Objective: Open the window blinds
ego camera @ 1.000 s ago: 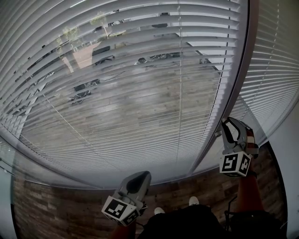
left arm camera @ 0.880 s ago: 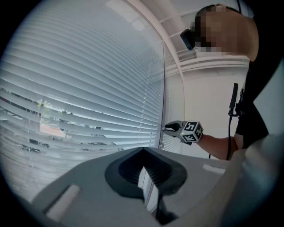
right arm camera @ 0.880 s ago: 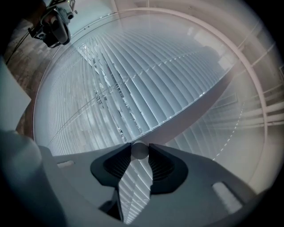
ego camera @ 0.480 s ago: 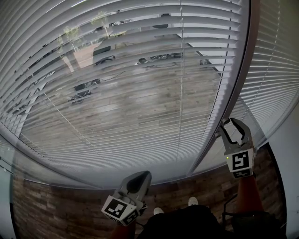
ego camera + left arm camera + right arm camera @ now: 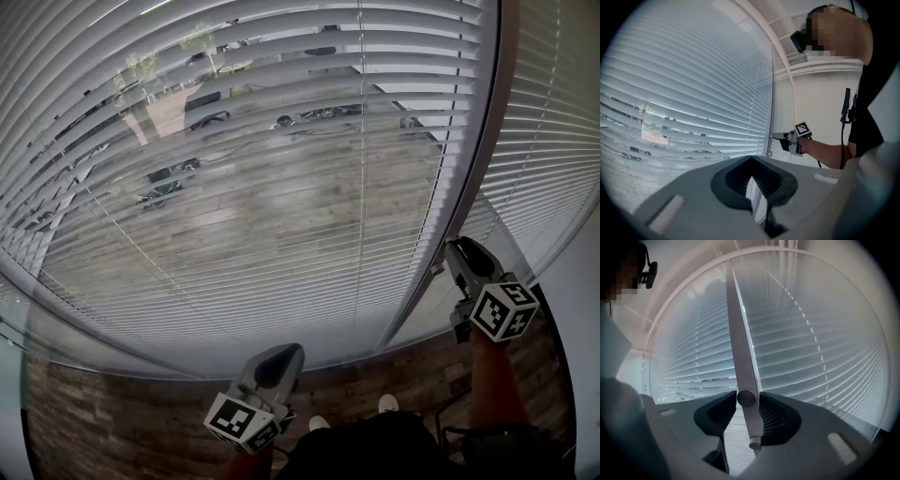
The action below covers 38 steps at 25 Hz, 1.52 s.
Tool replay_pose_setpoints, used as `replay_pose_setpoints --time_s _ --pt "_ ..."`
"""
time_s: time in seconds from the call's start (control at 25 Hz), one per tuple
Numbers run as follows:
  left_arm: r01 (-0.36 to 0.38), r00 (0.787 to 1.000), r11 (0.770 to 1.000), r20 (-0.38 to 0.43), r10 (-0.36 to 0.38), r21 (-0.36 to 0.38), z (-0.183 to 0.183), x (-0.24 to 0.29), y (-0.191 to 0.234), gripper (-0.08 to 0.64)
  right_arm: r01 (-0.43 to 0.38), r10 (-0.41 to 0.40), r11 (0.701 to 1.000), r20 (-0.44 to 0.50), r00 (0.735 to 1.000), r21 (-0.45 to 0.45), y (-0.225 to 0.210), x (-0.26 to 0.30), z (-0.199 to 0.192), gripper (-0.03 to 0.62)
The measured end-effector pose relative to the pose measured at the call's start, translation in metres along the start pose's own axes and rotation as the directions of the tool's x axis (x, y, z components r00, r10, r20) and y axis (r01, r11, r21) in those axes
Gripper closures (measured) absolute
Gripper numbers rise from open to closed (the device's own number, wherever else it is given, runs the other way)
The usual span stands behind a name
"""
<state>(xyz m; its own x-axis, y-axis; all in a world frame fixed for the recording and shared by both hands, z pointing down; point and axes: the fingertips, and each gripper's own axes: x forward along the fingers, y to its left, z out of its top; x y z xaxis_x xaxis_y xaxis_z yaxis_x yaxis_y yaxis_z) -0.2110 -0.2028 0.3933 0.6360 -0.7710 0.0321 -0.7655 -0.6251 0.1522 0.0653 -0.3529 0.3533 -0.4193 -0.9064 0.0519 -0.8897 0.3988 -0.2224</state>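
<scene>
Blinds (image 5: 234, 234), two panels; the right gripper (image 5: 453, 249), jaws just tightening, clamps the single wand (image 5: 740, 343), the left gripper (image 5: 281, 354) closed empty.

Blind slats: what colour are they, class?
White slats, shown best in the head view.

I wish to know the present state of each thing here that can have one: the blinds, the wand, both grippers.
window blinds: lowered, slats tilted partly open, the outside shows through.
right gripper: jaws have just been closing, tilt wand between them; whether the pads press it I cannot tell.
tilt wand: hangs before the blinds, between the right gripper's jaws.
left gripper: shut, holds nothing.
</scene>
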Motion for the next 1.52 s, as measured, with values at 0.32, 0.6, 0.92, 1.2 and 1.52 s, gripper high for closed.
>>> replay_pose_setpoints --time_s 0.32,0.6,0.92,1.2,1.52 --pt "-0.003 1.000 1.000 0.017 0.003 -0.004 0.002 -0.001 0.001 0.560 0.025 -0.026 0.996 -0.009 1.000 -0.086 0.001 0.001 -0.001 0.437" --pt "-0.002 1.000 1.000 0.010 0.002 -0.001 0.002 0.001 0.003 0.560 0.026 -0.029 0.991 -0.025 0.999 -0.129 0.002 0.002 0.000 0.439" --pt "0.000 1.000 1.000 0.006 0.000 -0.006 -0.001 0.000 0.003 0.560 0.047 -0.057 0.968 -0.034 0.998 -0.248 0.004 0.001 0.000 0.440" --pt "-0.004 1.000 1.000 -0.001 0.004 -0.005 -0.003 -0.001 0.004 0.560 0.081 -0.104 0.895 -0.029 0.994 -0.438 0.007 0.001 -0.002 0.442" --pt "-0.002 1.000 1.000 0.008 0.002 -0.004 -0.006 -0.001 0.005 0.560 0.129 -0.184 0.702 -0.003 0.983 -0.700 0.013 0.003 -0.007 0.443"
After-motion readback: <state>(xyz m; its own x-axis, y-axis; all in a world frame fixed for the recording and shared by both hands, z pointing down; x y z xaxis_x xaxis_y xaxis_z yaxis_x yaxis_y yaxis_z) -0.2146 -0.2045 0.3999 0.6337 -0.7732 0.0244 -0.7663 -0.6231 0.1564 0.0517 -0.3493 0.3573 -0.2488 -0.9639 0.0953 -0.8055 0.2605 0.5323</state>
